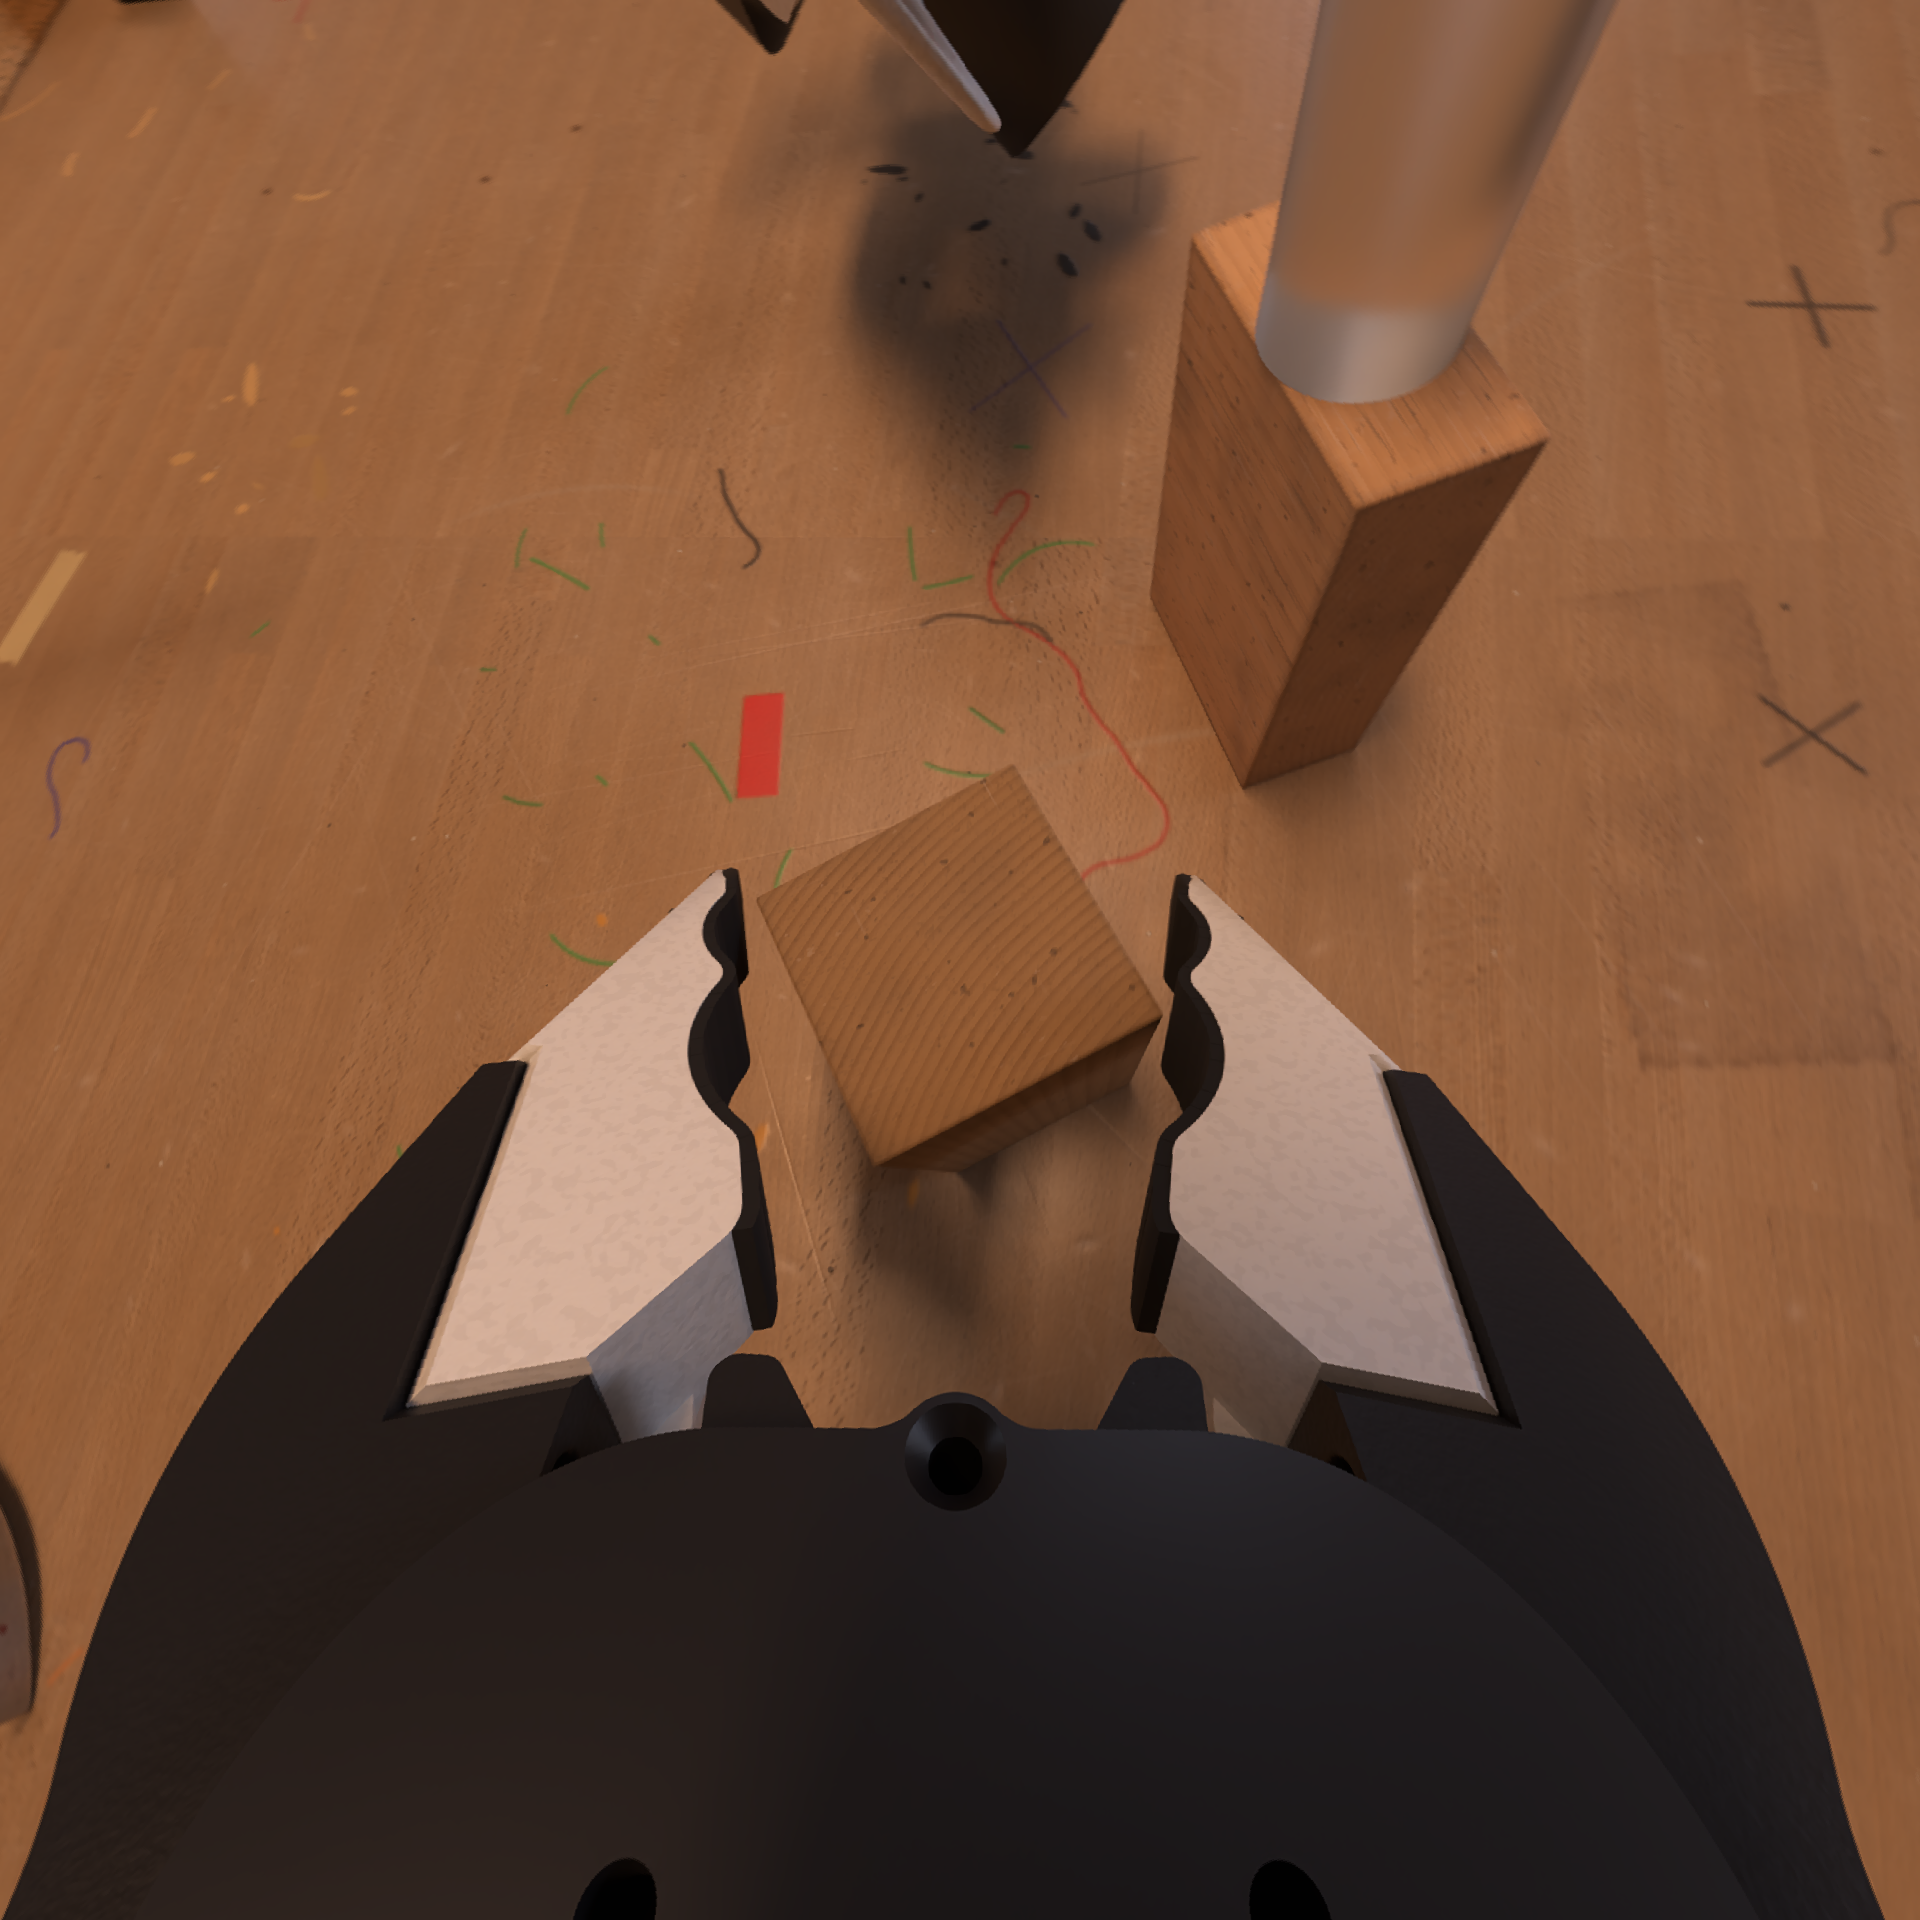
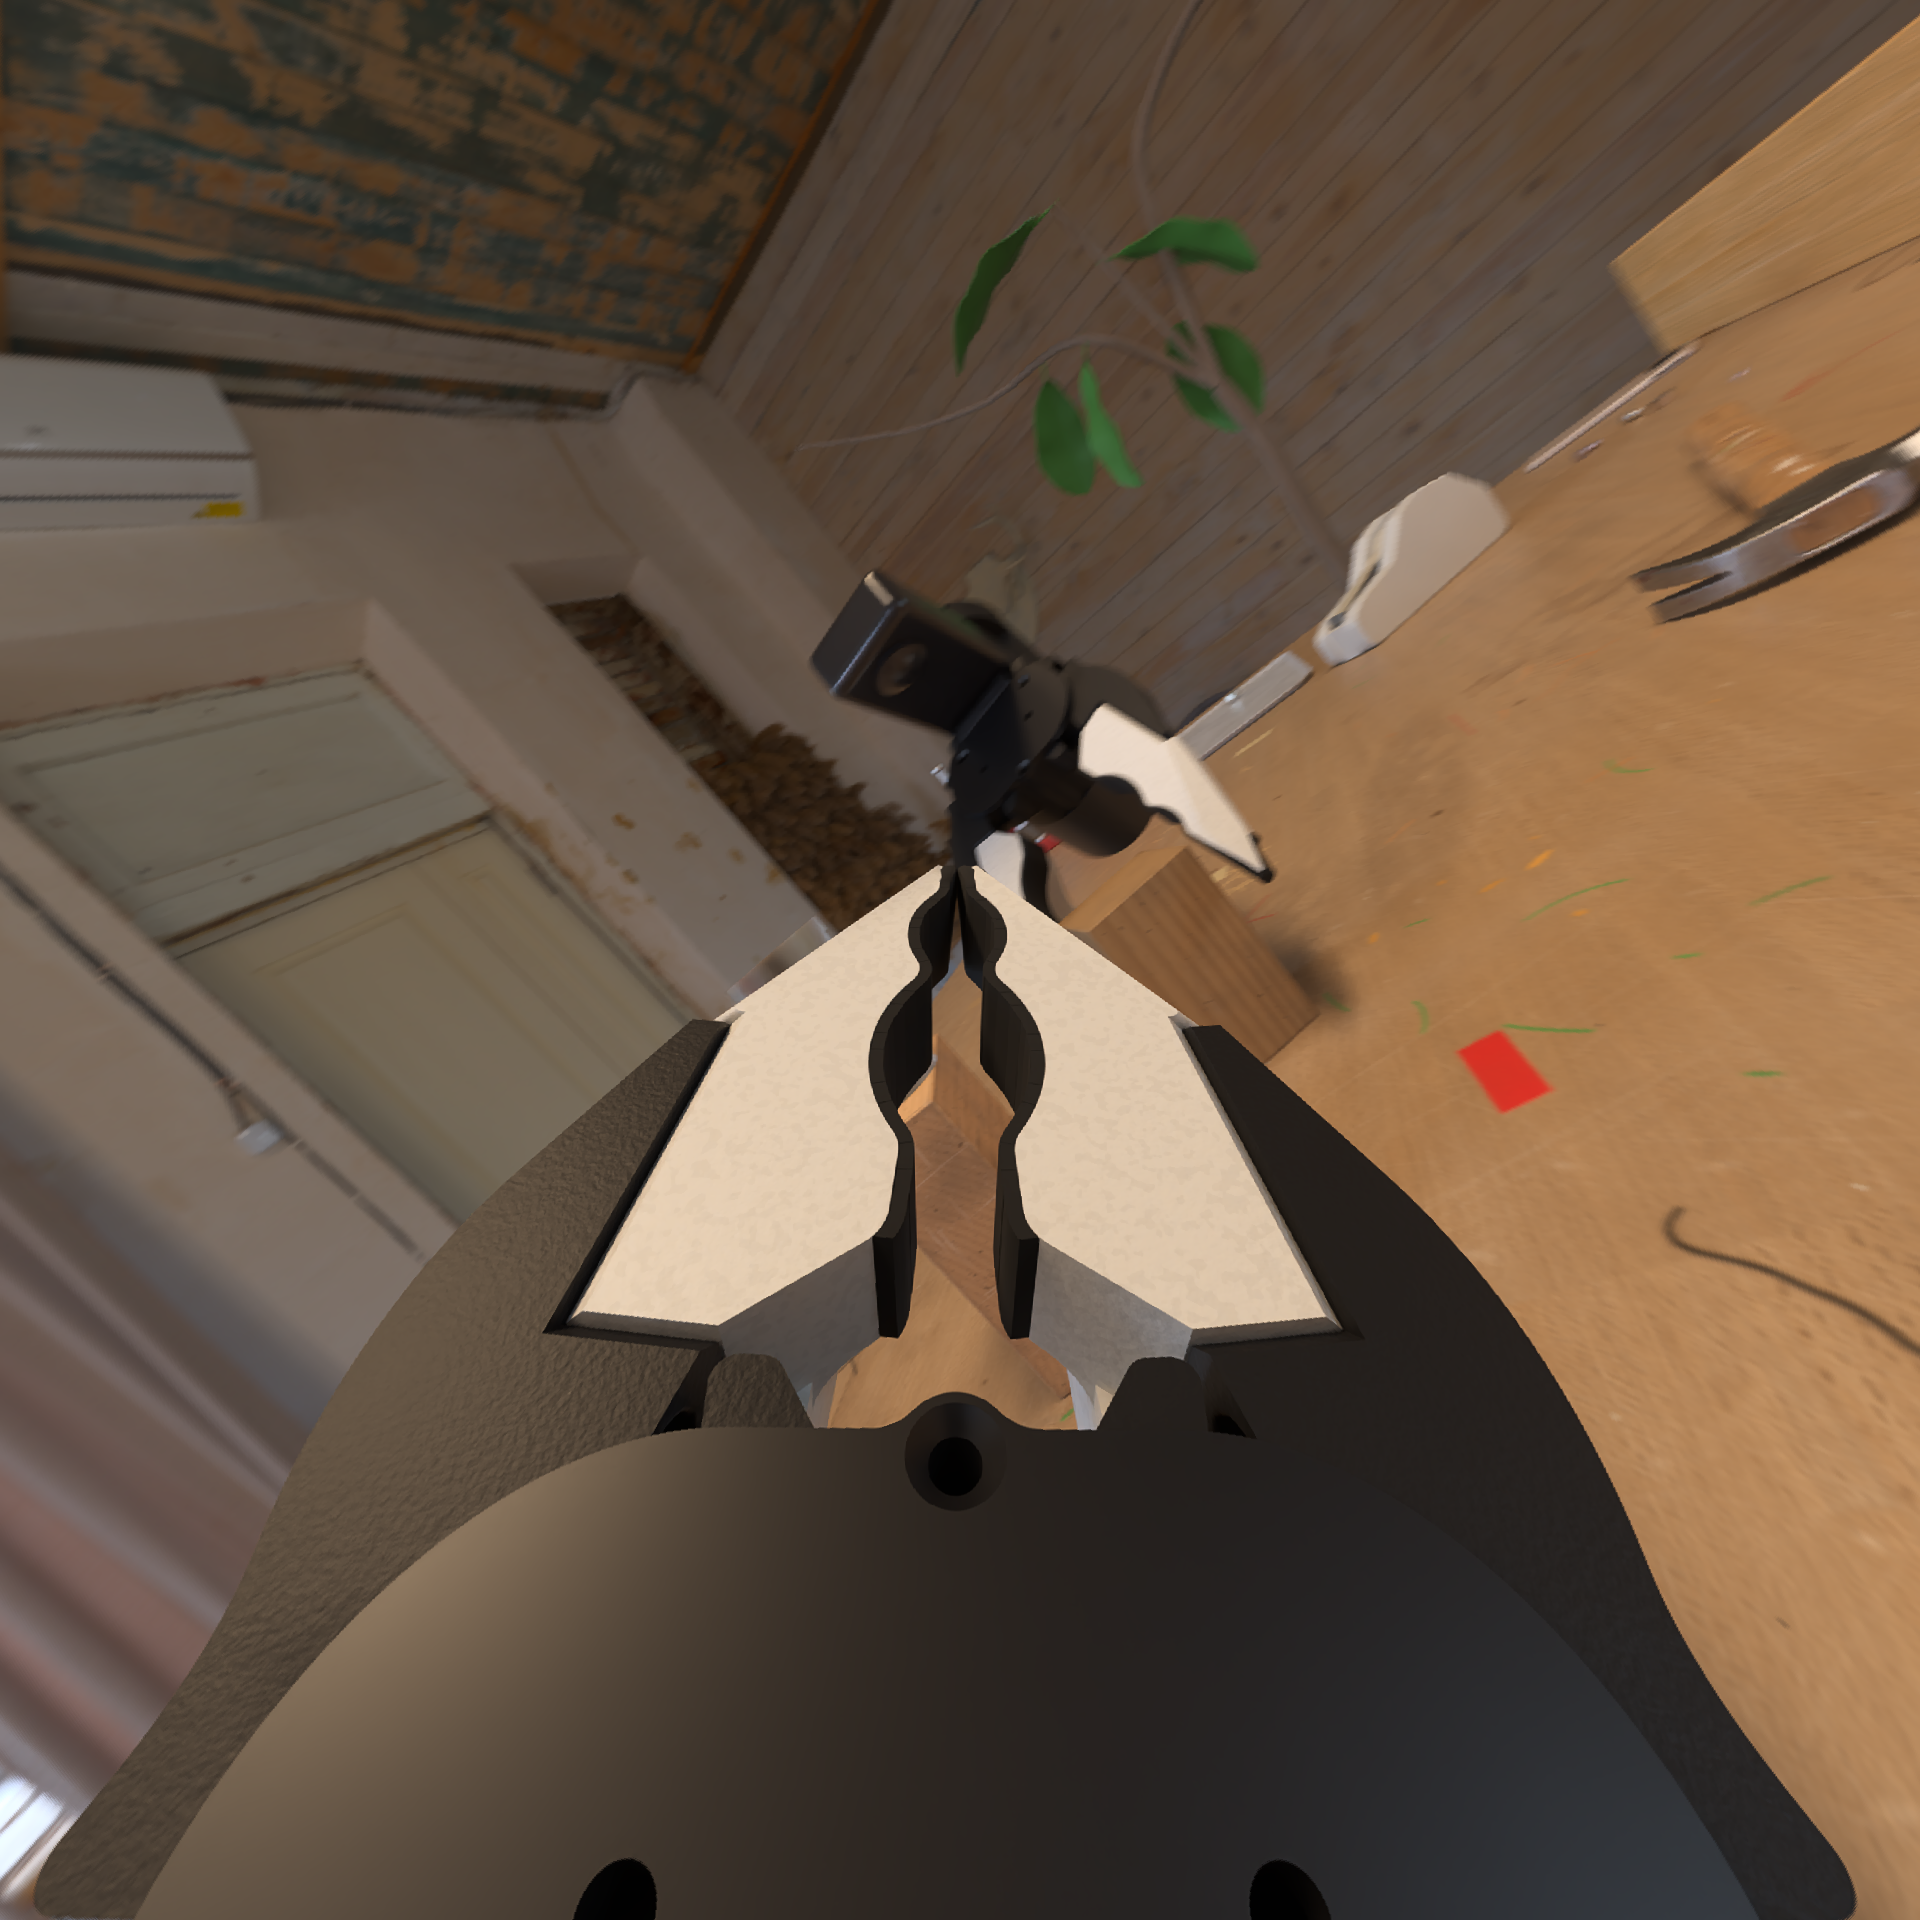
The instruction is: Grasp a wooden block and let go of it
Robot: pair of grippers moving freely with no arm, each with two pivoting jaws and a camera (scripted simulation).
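Note:
In the left wrist view a small wooden cube [image 1: 956,966] sits on the wooden table between the fingers of my left gripper [image 1: 956,881]. The jaws are open, with a narrow gap on each side of the cube. A tall wooden block [image 1: 1340,520] stands upright at the right. My right gripper [image 1: 1008,120] hangs above the table at the top edge. In the right wrist view my right gripper [image 2: 956,883] is shut and empty. Beyond it the left gripper [image 2: 1132,821] hovers over a wooden block [image 2: 1195,935].
A frosted translucent cylinder [image 1: 1392,208] rises over the tall block's top. A red tape strip [image 1: 760,745] lies on the table, among thread scraps and pen crosses. In the right wrist view a hammer [image 2: 1787,530], a white object [image 2: 1413,561] and a plant [image 2: 1091,416] stand farther off.

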